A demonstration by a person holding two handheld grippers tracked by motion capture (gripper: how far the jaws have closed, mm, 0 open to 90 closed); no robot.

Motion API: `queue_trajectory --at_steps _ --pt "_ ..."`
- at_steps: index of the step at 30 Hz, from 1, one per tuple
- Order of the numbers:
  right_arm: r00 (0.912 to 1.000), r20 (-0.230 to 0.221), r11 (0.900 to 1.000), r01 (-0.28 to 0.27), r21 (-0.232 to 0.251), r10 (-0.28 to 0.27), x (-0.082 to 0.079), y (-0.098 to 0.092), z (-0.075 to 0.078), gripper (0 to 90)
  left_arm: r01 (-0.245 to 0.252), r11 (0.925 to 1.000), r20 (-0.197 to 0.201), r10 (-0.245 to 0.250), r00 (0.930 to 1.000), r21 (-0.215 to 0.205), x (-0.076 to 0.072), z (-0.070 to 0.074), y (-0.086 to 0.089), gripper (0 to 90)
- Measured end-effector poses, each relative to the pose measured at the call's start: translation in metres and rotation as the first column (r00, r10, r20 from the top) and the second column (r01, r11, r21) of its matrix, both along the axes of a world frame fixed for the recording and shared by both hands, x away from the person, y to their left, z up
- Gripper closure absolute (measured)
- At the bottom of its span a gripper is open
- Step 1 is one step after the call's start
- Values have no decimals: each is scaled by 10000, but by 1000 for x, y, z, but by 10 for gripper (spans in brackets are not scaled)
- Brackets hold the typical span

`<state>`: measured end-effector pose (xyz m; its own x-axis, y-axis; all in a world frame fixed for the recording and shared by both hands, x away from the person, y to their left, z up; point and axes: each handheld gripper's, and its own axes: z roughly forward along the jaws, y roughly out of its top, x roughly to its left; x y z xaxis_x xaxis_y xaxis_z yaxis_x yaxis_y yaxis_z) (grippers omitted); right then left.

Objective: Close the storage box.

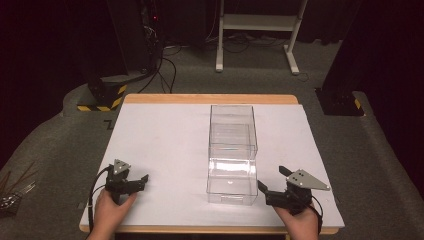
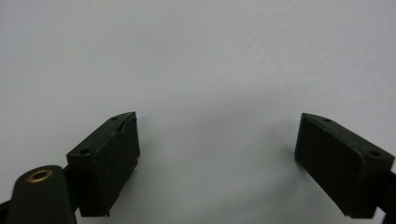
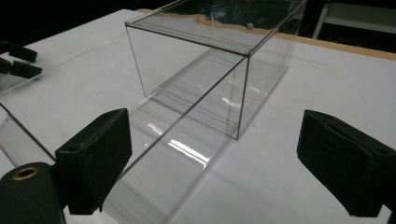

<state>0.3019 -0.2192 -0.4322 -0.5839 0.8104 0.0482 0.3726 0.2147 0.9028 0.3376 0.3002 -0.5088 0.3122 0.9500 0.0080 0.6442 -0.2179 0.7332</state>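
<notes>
While both pairs of jaws are standing wide apart and gripping nothing | left gripper point(image 1: 141, 181) is hovering over bare white table point(image 1: 160, 135), near left | right gripper point(image 1: 270, 186) is sitting just right of clear box point(image 1: 232, 150), drawer point(image 1: 231, 182) pulled toward near edge.

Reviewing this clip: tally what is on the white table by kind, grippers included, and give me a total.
Clear plastic drawer box, its drawer pulled partly out toward the person: 1
Black two-jaw grippers, left gripper and right gripper, both with jaws apart and holding nothing: 2
Total: 3
</notes>
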Motion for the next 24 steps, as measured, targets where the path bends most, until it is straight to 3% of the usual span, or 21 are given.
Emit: queue_trajectory --at_steps 10,24 --pt "9995 -9 9992 -308 236 309 -11 5 2 107 2 10000 6 -2 10000 2 0 0 0 139" --pt "9970 -244 9972 -735 122 738 -18 16 -8 107 12 10000 -10 -12 10000 -20 0 0 0 137"
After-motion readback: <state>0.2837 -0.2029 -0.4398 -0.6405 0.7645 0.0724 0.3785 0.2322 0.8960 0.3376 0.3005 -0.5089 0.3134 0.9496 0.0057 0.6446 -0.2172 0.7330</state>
